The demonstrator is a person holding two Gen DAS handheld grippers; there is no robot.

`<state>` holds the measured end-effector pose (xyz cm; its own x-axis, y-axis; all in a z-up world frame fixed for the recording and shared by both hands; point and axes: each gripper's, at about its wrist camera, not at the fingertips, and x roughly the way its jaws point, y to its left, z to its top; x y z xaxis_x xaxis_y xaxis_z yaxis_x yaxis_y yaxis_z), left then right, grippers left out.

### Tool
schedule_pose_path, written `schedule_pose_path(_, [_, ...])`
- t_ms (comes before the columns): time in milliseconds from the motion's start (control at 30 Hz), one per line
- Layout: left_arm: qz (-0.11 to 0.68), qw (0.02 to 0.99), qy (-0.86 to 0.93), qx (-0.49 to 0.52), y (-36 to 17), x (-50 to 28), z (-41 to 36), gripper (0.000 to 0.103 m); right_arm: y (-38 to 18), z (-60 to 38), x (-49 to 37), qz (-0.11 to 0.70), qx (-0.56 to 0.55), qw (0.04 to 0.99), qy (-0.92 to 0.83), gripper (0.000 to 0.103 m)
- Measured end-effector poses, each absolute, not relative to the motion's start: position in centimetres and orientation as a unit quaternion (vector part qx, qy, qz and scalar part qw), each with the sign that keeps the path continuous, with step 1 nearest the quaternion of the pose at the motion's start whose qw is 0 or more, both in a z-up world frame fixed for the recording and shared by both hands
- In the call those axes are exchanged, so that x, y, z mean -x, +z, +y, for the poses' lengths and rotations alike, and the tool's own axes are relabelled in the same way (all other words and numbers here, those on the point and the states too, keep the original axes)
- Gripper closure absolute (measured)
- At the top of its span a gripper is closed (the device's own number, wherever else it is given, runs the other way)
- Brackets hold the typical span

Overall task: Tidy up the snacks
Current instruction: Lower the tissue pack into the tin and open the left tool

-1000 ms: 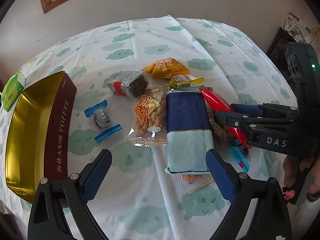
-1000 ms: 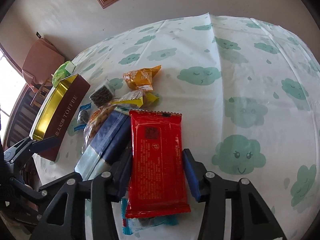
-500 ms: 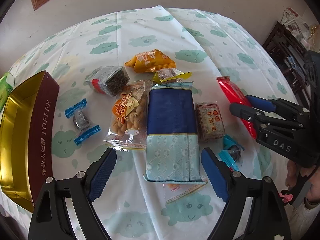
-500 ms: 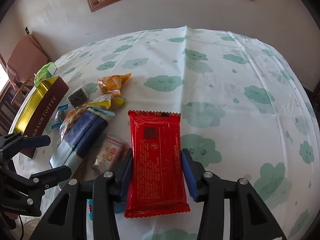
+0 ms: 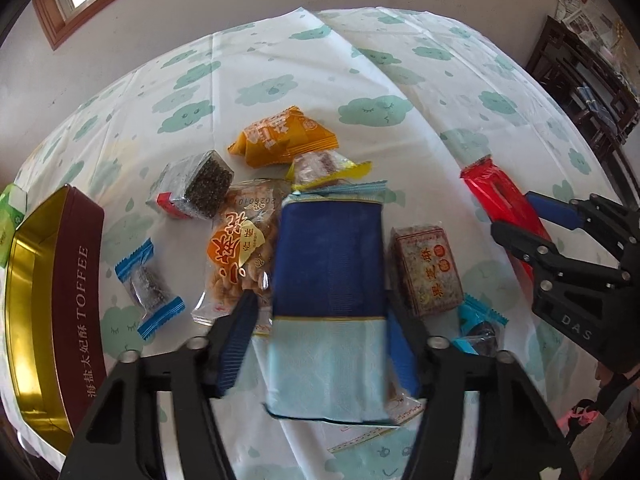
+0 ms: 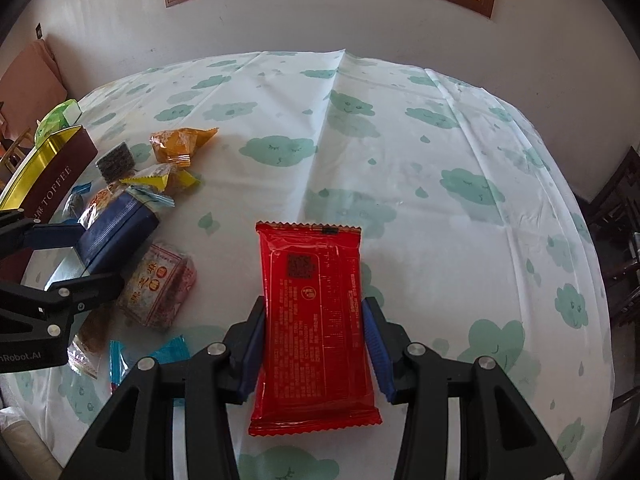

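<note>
A blue and pale-blue snack packet [image 5: 328, 264] lies flat on the pile in the middle of the table. My left gripper [image 5: 320, 300] straddles its near half. The jaws are closing; the right pad sits at the packet's edge, and a thin gap still shows at the left pad. My right gripper [image 6: 314, 308] is shut on a red snack packet [image 6: 316, 320], pads pressed on its long sides, to the right of the pile. The left wrist view shows that red packet [image 5: 496, 192] in the right gripper [image 5: 516, 214]. An open maroon TOFFEE tin [image 5: 76, 280] with a gold inside stands at the left.
Around the blue packet lie a twist-snack bag [image 5: 236, 256], a dark sesame block [image 5: 200, 188], an orange packet [image 5: 280, 136], a yellow-ended candy [image 5: 324, 168], a brown square cake [image 5: 428, 272] and blue-ended candies [image 5: 148, 288]. A dark wooden shelf [image 5: 592, 80] stands beyond the table at right.
My left gripper's jaws have narrowed from wide apart to just outside the blue packet. The right gripper carried the red packet off the pile to the right, uncovering the brown square cake.
</note>
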<state>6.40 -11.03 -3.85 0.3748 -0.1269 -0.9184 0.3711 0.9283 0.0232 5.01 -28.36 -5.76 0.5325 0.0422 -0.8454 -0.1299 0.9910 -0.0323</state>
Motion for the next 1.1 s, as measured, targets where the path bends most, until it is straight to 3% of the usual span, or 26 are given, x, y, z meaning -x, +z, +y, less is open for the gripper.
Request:
schedule_pose_path(533, [0.521, 0.829, -0.174, -0.106, -1.7, -3.4, -9.3, 0.058, -6.1, -28.1, -5.1, 0.494, 0.035, 0.868, 0.040, 0.054])
schedule_pose_path(1100, [0.479, 0.859, -0.163, -0.076, 2.9, -2.2, -3.7, 0.058, -5.7, -28.7, -7.2, 0.562, -0.009, 0.826, 0.042, 0.048])
